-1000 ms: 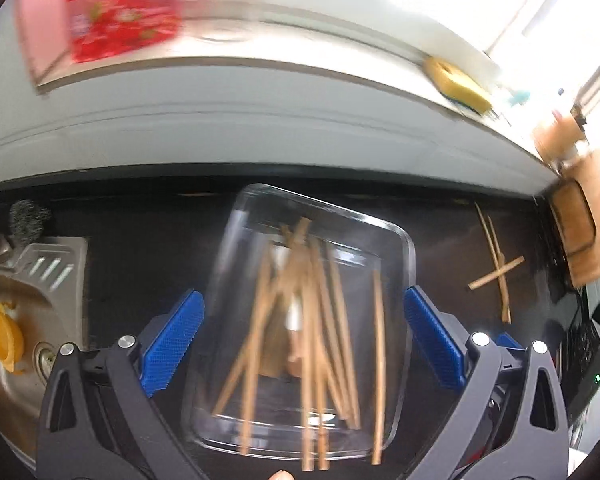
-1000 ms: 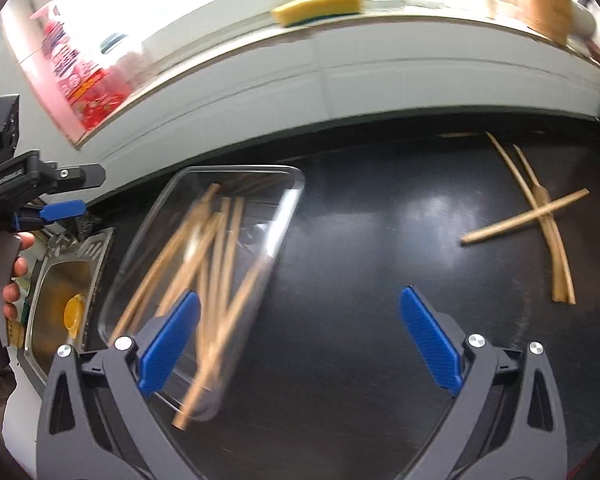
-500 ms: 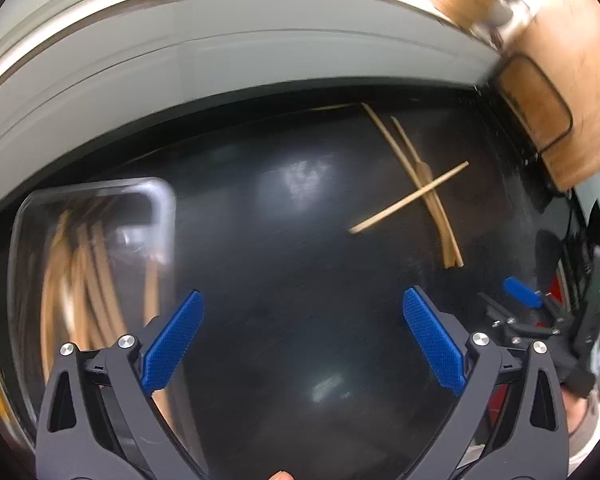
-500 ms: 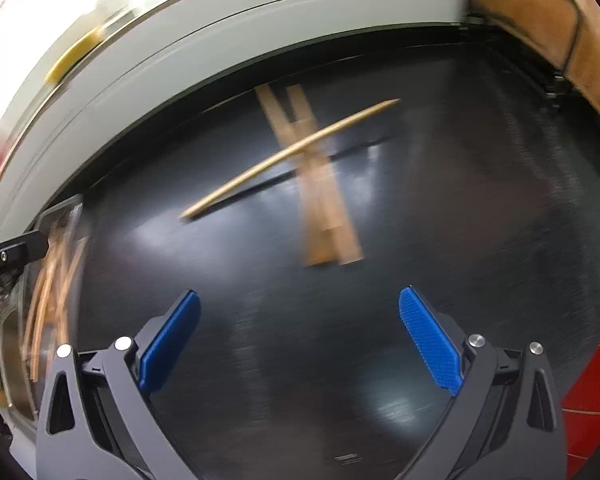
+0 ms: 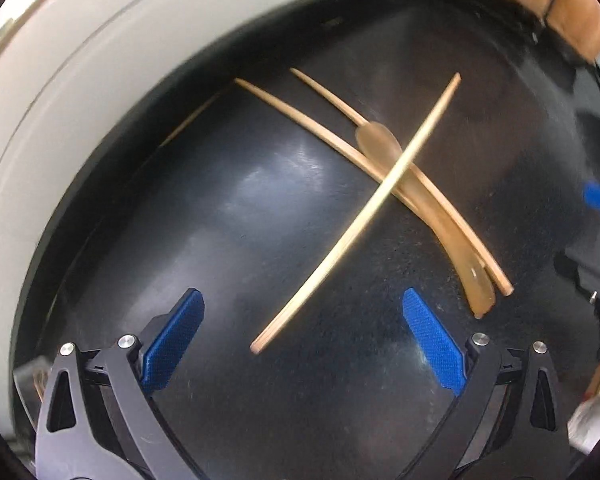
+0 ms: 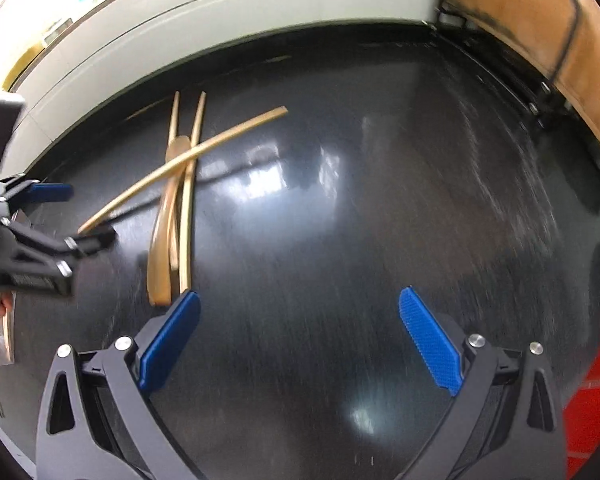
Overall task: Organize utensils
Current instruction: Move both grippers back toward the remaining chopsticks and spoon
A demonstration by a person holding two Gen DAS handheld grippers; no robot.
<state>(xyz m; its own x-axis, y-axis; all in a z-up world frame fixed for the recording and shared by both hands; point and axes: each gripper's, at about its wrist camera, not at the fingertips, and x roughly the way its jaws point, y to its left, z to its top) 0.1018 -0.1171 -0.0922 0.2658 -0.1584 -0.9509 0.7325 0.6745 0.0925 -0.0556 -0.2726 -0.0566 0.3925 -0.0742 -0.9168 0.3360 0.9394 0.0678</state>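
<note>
Black glossy table, pale wall behind: your utensils lie crossed ahead of the left jaws.

Your left gripper is spread wide and empty, the top chopstick running lengthwise from just ahead of it, away to the right. Under it lie a chopstick pair and a spoon. Your right gripper, also wide and empty, has the pile off its left finger; left is nearer.
</note>
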